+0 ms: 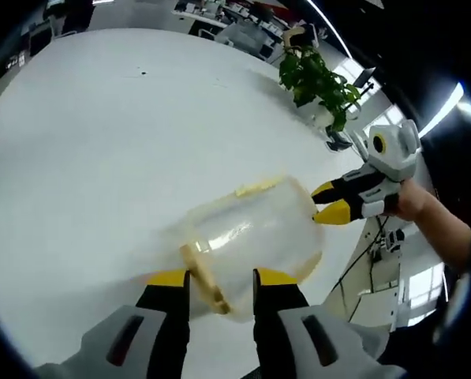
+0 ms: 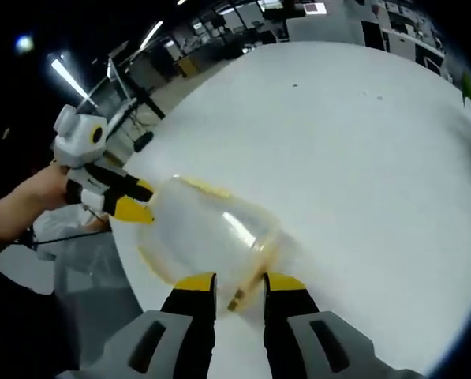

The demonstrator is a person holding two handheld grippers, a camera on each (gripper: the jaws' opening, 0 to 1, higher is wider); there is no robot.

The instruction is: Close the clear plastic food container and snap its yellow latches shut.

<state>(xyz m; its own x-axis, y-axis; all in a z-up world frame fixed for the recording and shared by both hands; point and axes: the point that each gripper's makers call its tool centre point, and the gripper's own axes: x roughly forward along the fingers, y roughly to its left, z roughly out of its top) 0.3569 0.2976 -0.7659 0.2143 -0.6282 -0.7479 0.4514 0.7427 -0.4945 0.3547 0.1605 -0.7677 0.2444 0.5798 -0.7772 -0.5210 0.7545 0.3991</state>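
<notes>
The clear, rounded plastic food container (image 1: 247, 241) with pale yellow latches sat on the large round white table (image 1: 101, 142), near the table's edge, with a gripper at either end. In the left gripper view the left gripper (image 1: 221, 286), yellow-tipped with black and grey jaws, stood with its jaws apart on either side of the yellow latch (image 1: 203, 278) at the container's near end; whether they touched it I could not tell. The right gripper (image 1: 334, 202) came in at the container's far end, its tips close together, seemingly pressed at the rim. In the right gripper view the right gripper (image 2: 237, 286) straddled a latch (image 2: 239, 296) at its own end of the container (image 2: 207, 233), jaws parted.

By my judgement the lid was already seated and the latching step was in hand: each gripper would need to press its latch down against the container wall until it snapped, while the other steadied the container.

The clear plastic blurred the seam between lid and body, so whether either latch was already engaged was unclear. A green leafy plant (image 1: 314, 79) stood beyond the table's far edge
</notes>
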